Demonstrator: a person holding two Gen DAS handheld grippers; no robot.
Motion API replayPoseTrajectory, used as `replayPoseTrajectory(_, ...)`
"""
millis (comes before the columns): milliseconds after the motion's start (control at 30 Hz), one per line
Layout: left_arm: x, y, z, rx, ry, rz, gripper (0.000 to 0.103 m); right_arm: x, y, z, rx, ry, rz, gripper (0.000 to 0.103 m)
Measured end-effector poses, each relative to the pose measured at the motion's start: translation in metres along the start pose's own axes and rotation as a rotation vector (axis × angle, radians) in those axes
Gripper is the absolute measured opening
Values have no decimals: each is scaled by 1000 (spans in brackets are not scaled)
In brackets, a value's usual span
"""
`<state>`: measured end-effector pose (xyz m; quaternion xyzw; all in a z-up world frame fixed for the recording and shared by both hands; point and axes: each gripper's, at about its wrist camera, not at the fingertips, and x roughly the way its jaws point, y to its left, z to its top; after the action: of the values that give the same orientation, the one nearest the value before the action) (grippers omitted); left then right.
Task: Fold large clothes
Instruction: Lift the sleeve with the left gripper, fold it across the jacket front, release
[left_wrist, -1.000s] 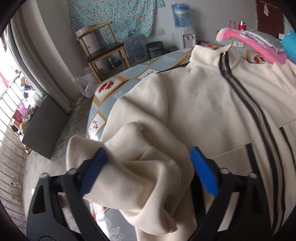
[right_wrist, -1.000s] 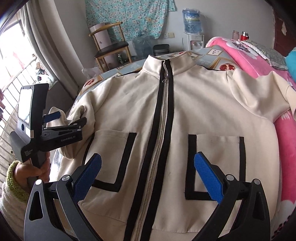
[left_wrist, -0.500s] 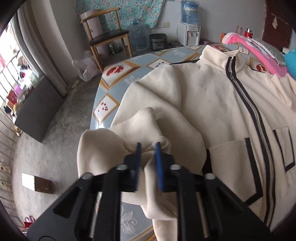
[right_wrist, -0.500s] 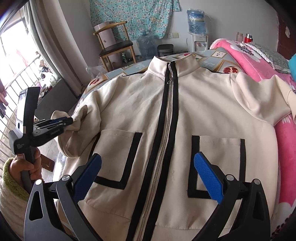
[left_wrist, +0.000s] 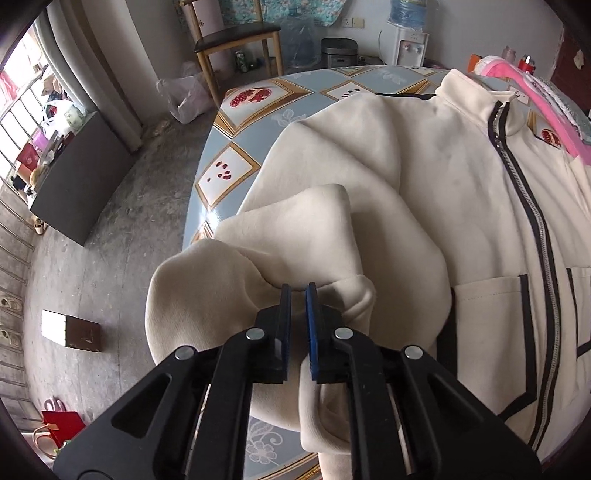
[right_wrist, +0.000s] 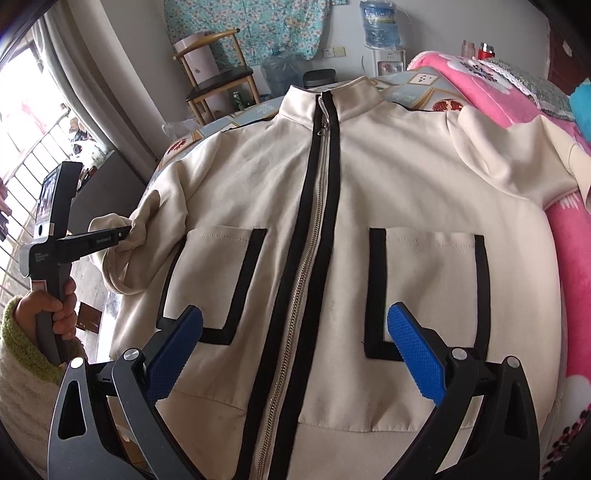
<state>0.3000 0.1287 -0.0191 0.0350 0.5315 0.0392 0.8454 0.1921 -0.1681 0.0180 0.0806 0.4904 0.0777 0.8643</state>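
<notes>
Cream fleece jacket (right_wrist: 369, 192), black-trimmed, zipped, flat; left gripper (left_wrist: 297, 291) pinches its bunched sleeve (left_wrist: 258, 266); right gripper (right_wrist: 295, 347) gapes wide above hem, empty.

Cream jacket (right_wrist: 369, 192) cut off at the lower edge of the right wrist view, hem hidden behind the right gripper (right_wrist: 295, 354). Far sleeve (right_wrist: 517, 155) running out of frame at right. Cuff (left_wrist: 258, 295) bunched and partly hidden behind the left gripper (left_wrist: 298, 291). Tabletop (left_wrist: 258, 110) largely covered by cloth.
</notes>
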Motion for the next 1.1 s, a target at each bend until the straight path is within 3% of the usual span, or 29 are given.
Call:
replayPoseTrajectory(100,-4,1,-2,4,-20,26,0,0,-2,-1,-1,2,1,98)
replayPoseTrajectory(333,-34,7,-4,3,-94,50,0,6,-8,-3,15,29,8,98)
replayPoseTrajectory(500,-74,0,3,23,-192,55,0,14,-12,-6,41,52,10,95)
replayPoseTrajectory(800,-119,-38,23,83,-302,-27,0,3,-15,0,37,15,-22,95)
replayPoseTrajectory(967,-122,-68,26,123,-307,-77,0,-3,-24,7,54,-11,-41,95)
replayPoseTrajectory(1100,-105,-82,30,156,-252,-66,0,4,-29,3,82,4,-31,95)
